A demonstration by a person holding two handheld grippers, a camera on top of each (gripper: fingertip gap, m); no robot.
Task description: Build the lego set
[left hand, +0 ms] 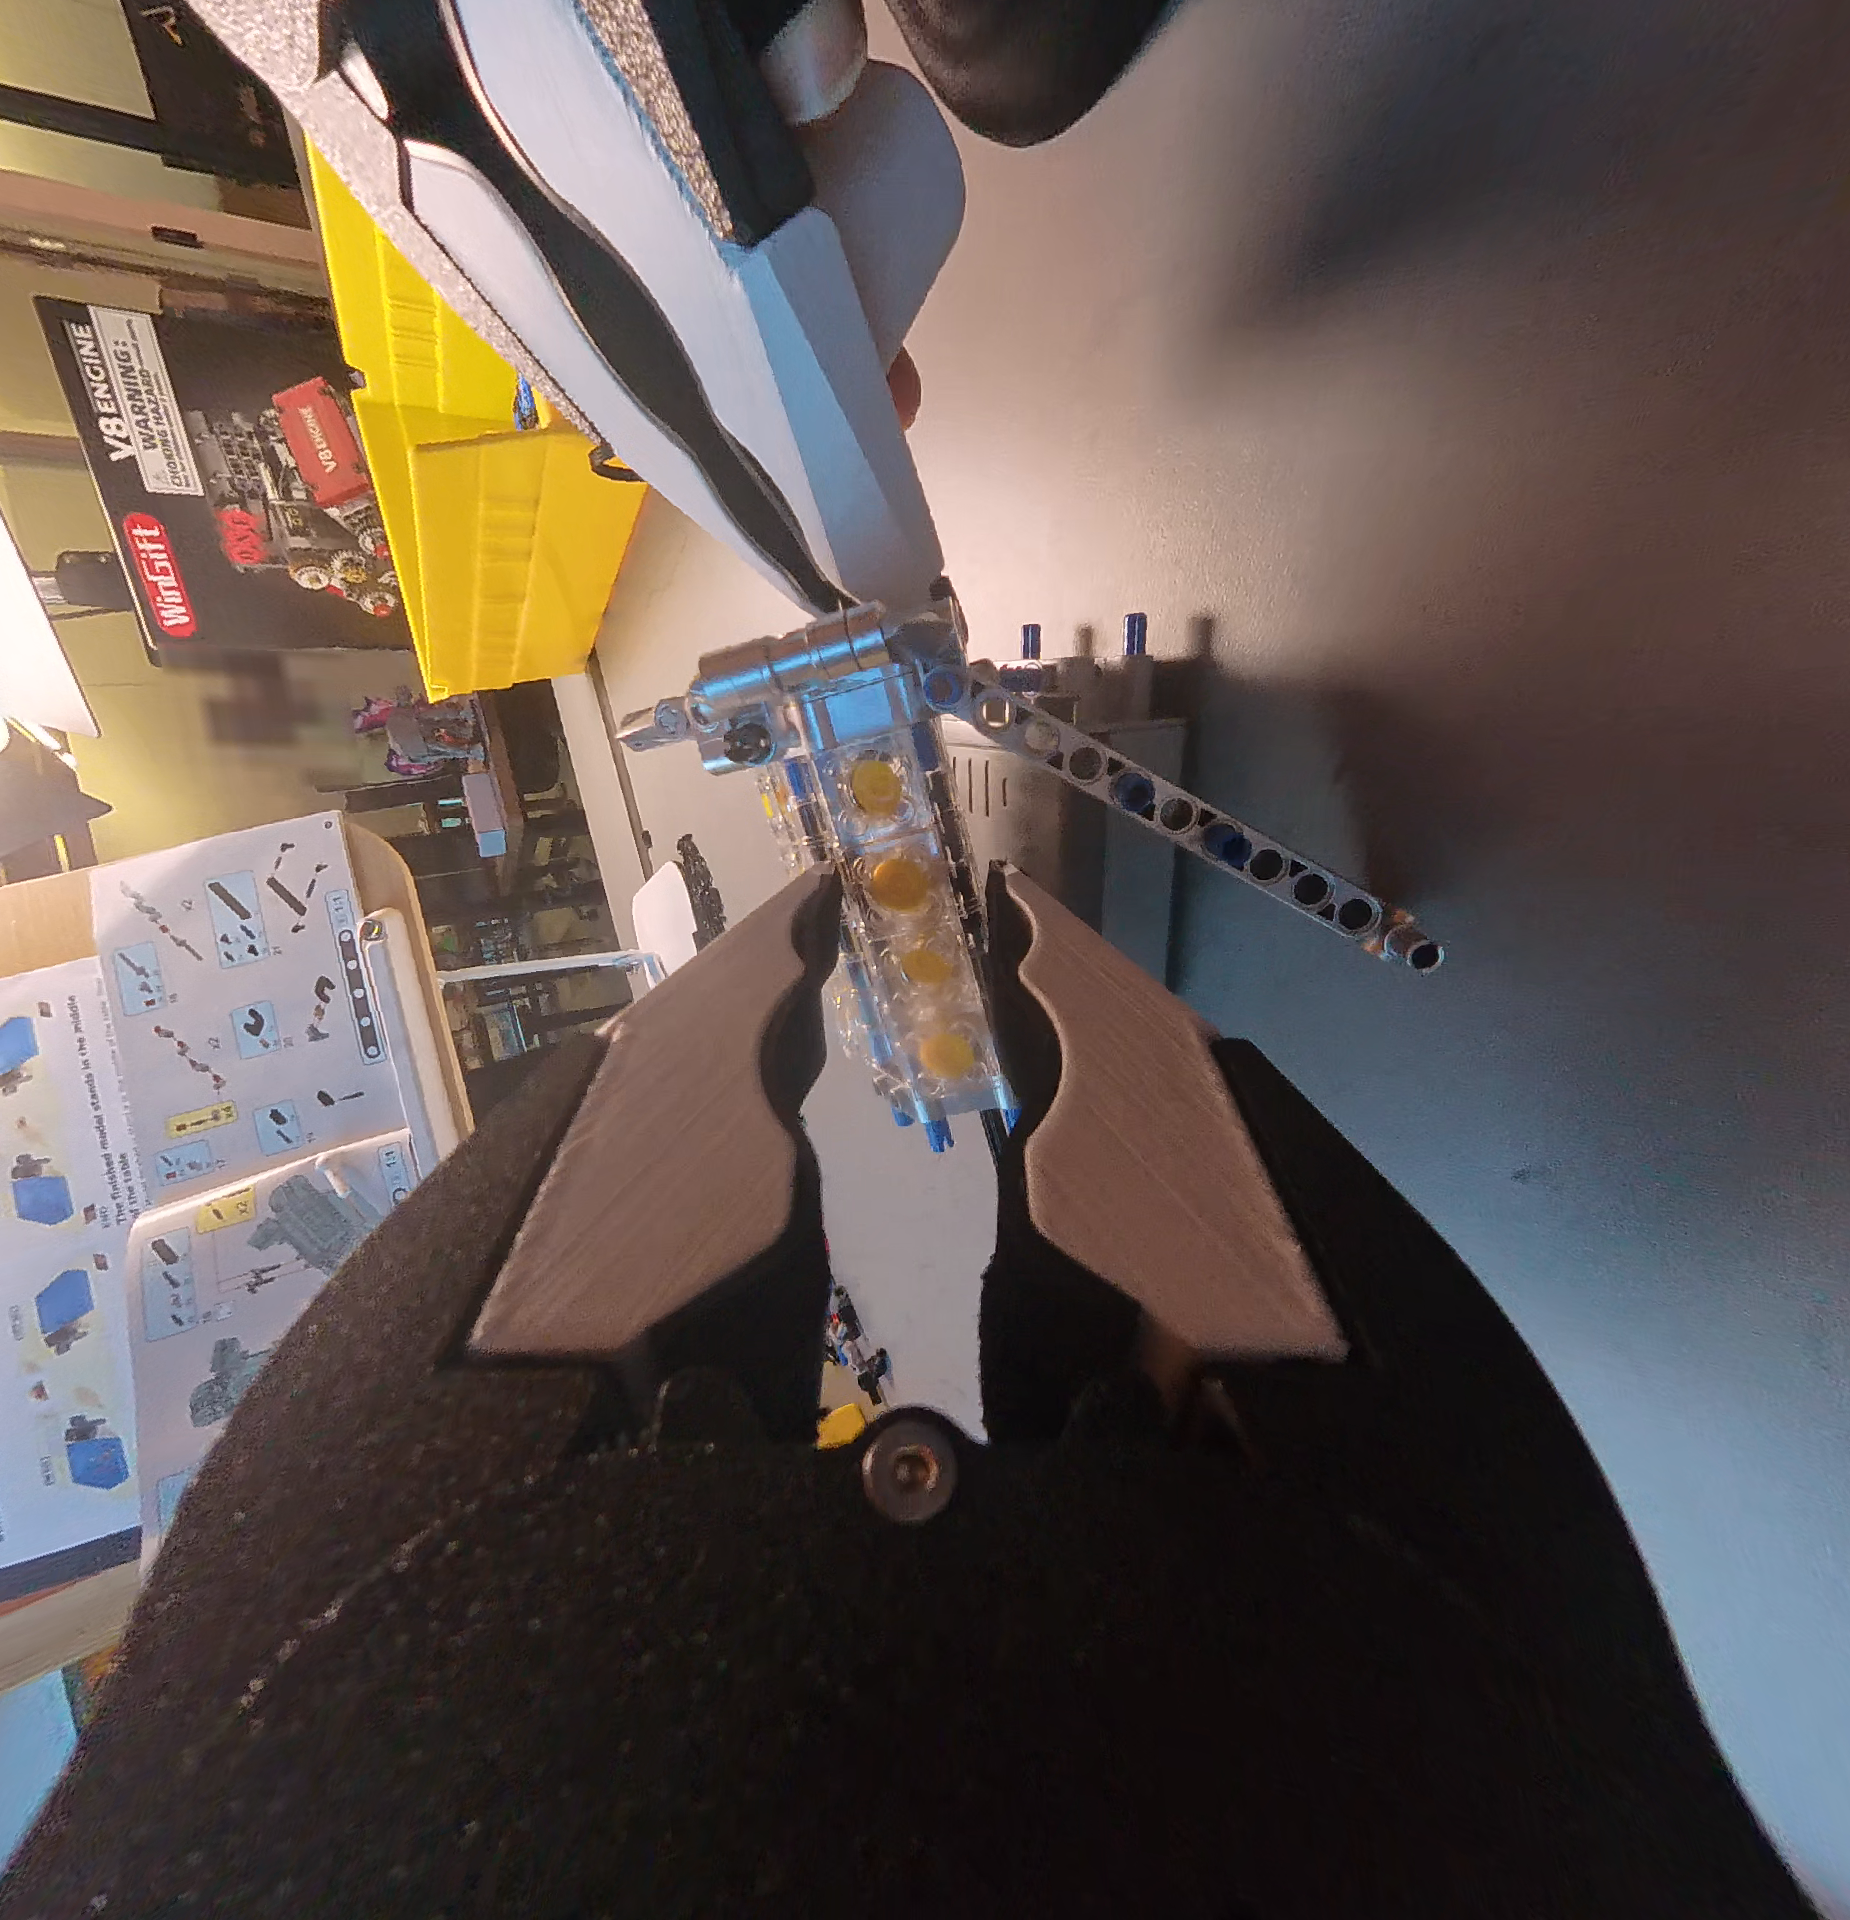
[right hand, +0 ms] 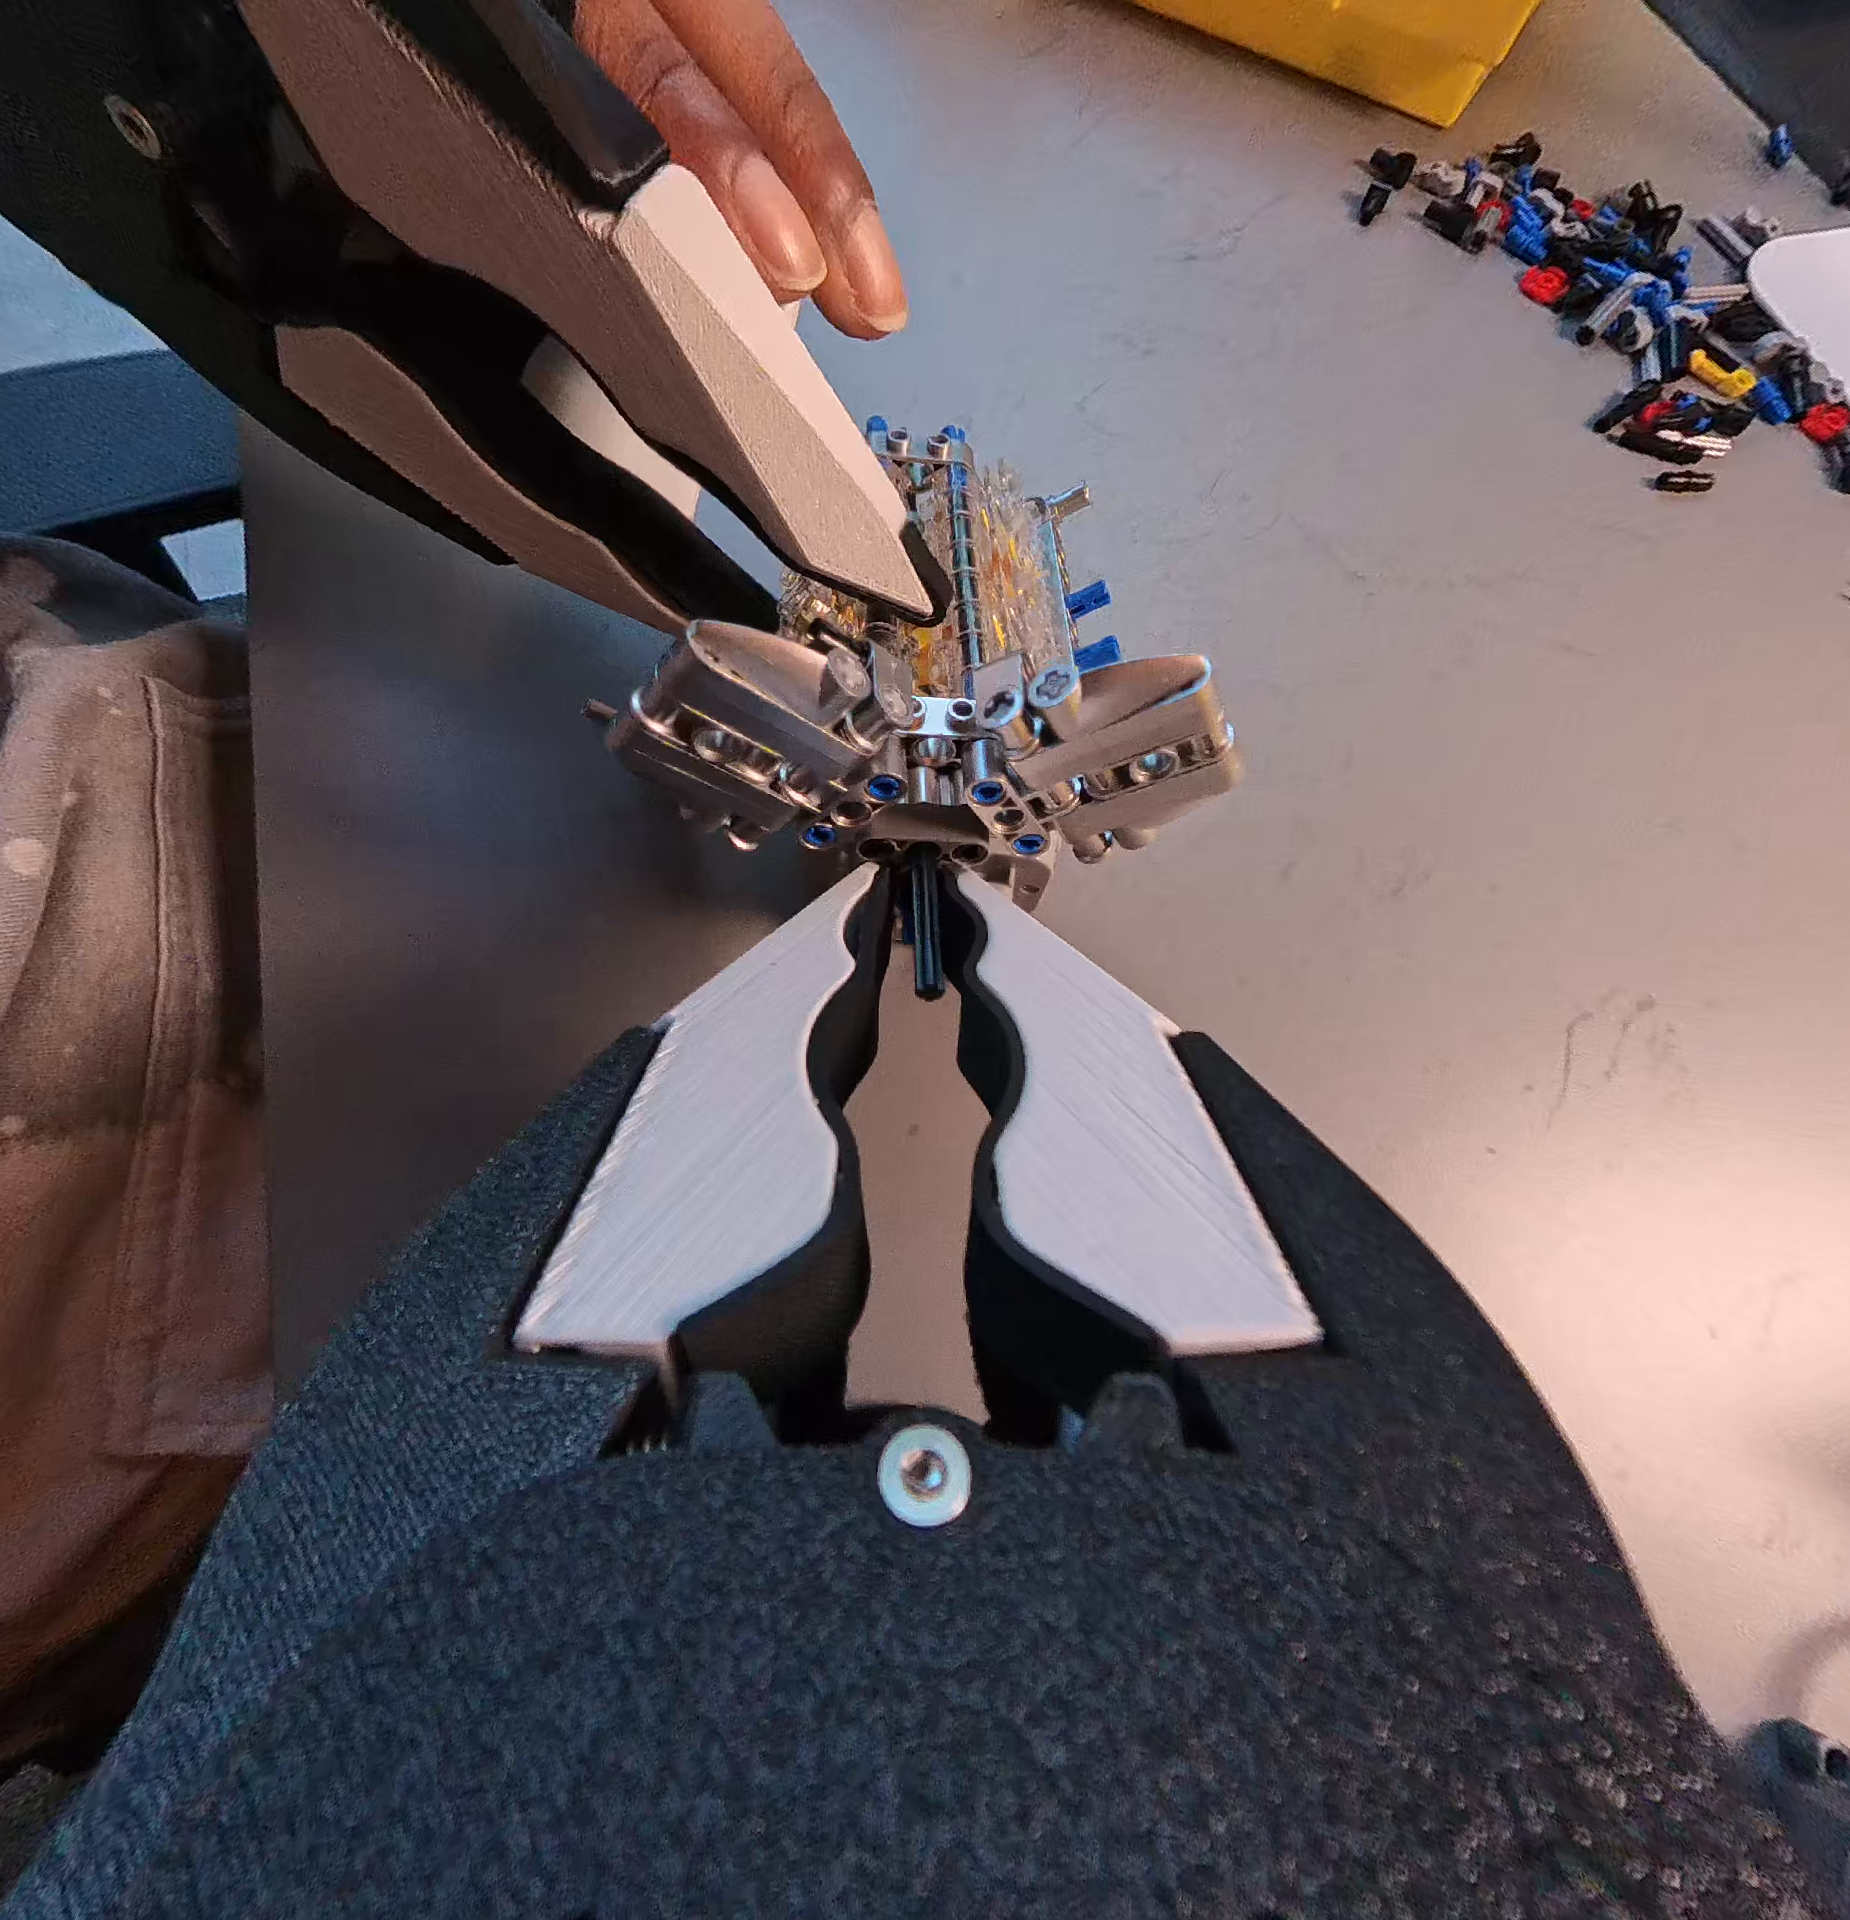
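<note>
Left wrist view, from the left: printed instruction sheets [left hand: 173,1091] lie open, a black carton with a picture of an engine [left hand: 225,468] stands behind them, and a yellow plastic bin [left hand: 485,520] sits beside it. In the middle, your left gripper [left hand: 916,894] has its fingers clamped on the brick model [left hand: 905,883], a built-up body of silver-grey beams, clear blocks with yellow discs and blue pins. Both pads press on the clear block. A long grey perforated beam [left hand: 1160,810] sticks out of the model to the right.

Right wrist view: a hand [right hand: 755,156] steadies the left gripper, whose tips sit on the model's upper left. The model is near the middle of the grey tabletop [right hand: 1420,831], and much of it is already joined. Your right gripper [right hand: 916,894] has its fingers almost together around a thin black axle [right hand: 919,940] that projects from a hole in the model's near face. You cannot tell whether the pads grip the axle. Far right, a heap of loose black, blue, red and yellow pieces [right hand: 1627,291] lies unused.
</note>
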